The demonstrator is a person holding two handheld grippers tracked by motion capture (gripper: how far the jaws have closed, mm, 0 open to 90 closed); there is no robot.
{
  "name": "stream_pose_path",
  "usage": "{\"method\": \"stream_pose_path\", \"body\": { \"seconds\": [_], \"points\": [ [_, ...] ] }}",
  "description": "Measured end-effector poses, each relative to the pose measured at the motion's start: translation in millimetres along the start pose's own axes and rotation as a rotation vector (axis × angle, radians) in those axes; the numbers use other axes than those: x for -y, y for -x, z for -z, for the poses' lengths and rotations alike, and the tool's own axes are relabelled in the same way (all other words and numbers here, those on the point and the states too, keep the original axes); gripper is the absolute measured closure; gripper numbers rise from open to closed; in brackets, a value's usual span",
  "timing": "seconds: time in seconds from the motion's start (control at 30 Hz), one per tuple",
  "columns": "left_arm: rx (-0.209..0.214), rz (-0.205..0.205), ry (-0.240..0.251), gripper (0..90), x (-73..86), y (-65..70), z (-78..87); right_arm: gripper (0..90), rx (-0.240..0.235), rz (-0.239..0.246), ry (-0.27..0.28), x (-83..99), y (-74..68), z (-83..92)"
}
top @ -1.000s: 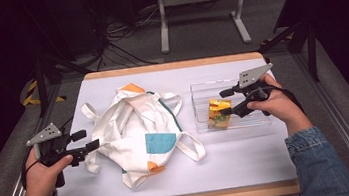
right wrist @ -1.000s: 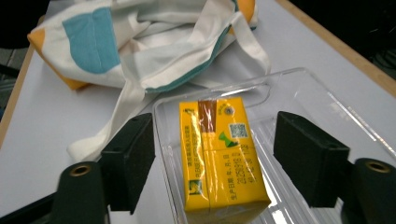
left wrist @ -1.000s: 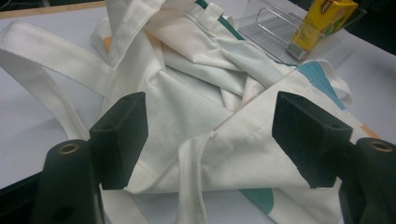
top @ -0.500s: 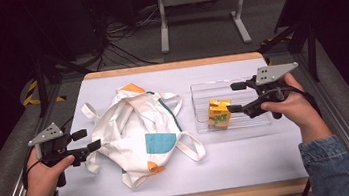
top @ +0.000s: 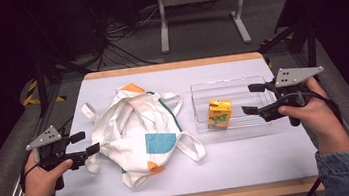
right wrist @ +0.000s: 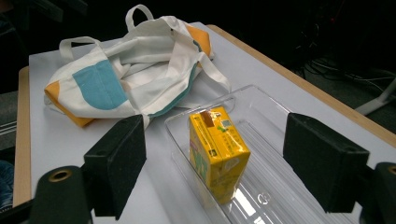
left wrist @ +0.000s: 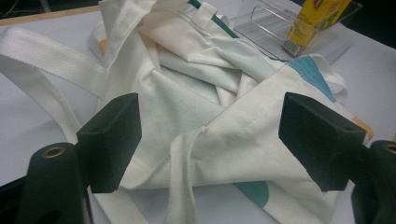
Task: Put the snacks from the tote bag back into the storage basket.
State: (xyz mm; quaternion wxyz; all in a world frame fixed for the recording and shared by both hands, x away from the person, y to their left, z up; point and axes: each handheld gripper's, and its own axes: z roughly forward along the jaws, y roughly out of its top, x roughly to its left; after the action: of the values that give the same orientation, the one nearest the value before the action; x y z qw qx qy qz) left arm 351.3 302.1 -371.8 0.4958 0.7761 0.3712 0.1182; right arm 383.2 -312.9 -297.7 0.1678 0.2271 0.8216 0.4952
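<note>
A white cloth tote bag (top: 136, 128) with blue and orange patches lies crumpled at the table's left centre. My left gripper (top: 86, 142) sits at its left edge. Its jaws have just been opening and stand open, with bag fabric (left wrist: 187, 93) beyond them and untouched by the pads. A yellow juice carton (top: 219, 113) stands upright in a clear plastic tray (top: 241, 85) on the right. My right gripper (top: 248, 99) hovers over the tray's right end, pointing at the carton (right wrist: 217, 149). Its jaws have just been opening and are open with nothing in them.
The white tabletop (top: 250, 154) has a wooden rim (top: 173, 65) at the far edge. Beyond it on the dark floor stand a metal frame (top: 201, 4) and several cables. One bag strap (top: 191, 146) loops toward the tray.
My right gripper has drawn back to the right and upward, away from the carton, which stays standing in the tray. The left hand has kept its place beside the bag.
</note>
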Motion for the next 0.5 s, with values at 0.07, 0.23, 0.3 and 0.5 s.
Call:
{"method": "stream_pose_path", "body": {
  "seconds": [0.07,0.23,0.3,0.5],
  "points": [
    [-0.006,-0.003,0.006,21.3,1.7,1.9,0.1,21.1,0.012,-0.011,-0.001,3.0,-0.5,6.8],
    [-0.032,-0.026,-0.007,19.5,8.1,10.1,1.1,21.0,0.031,-0.031,0.008,13.3,0.2,21.3],
    [-0.034,-0.024,-0.001,19.1,9.5,11.7,2.1,21.1,0.041,-0.035,0.008,15.5,0.4,23.4],
    [-0.045,-0.003,0.031,18.9,24.4,16.6,6.6,21.1,0.091,-0.07,0.006,33.3,-0.9,34.8]
  ]
}}
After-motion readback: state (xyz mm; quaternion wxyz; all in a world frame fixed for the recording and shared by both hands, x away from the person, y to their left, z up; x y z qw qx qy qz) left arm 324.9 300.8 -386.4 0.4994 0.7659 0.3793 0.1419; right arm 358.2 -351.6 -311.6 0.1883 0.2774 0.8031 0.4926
